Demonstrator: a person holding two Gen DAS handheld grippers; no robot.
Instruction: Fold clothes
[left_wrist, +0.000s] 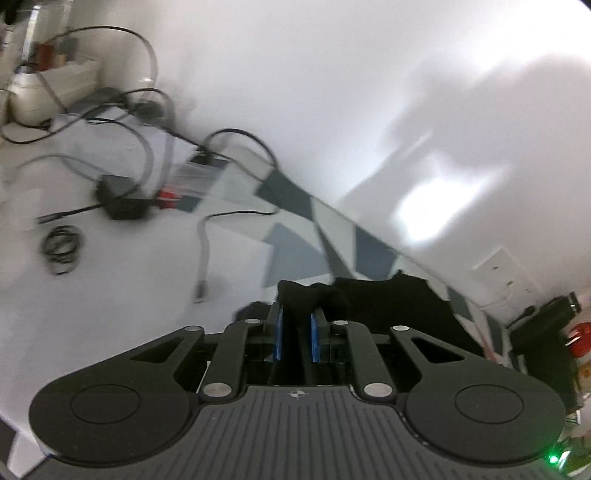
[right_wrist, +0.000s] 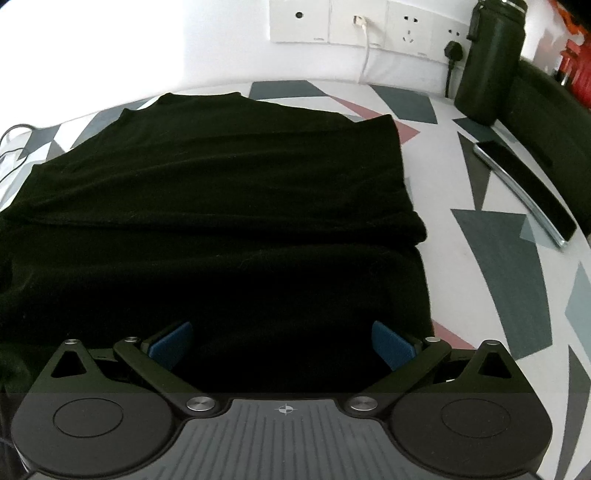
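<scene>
A black garment (right_wrist: 221, 192) lies spread on the patterned table, partly folded, with one layer's edge running across its middle. My right gripper (right_wrist: 282, 341) hovers over its near edge, wide open, blue pads (right_wrist: 389, 345) apart with only cloth below them. In the left wrist view my left gripper (left_wrist: 295, 325) is shut on a bunched piece of the black garment (left_wrist: 399, 306), lifted off the table; cloth pokes out past the blue pads (left_wrist: 277, 332). That view is motion-blurred.
Wall sockets (right_wrist: 354, 26) with a white cable, a dark bottle (right_wrist: 487, 62) and a phone (right_wrist: 524, 184) stand at the right. Black cables (left_wrist: 122, 122), a power brick (left_wrist: 122, 199) and a white container (left_wrist: 29, 96) clutter the left end of the table (left_wrist: 129, 280).
</scene>
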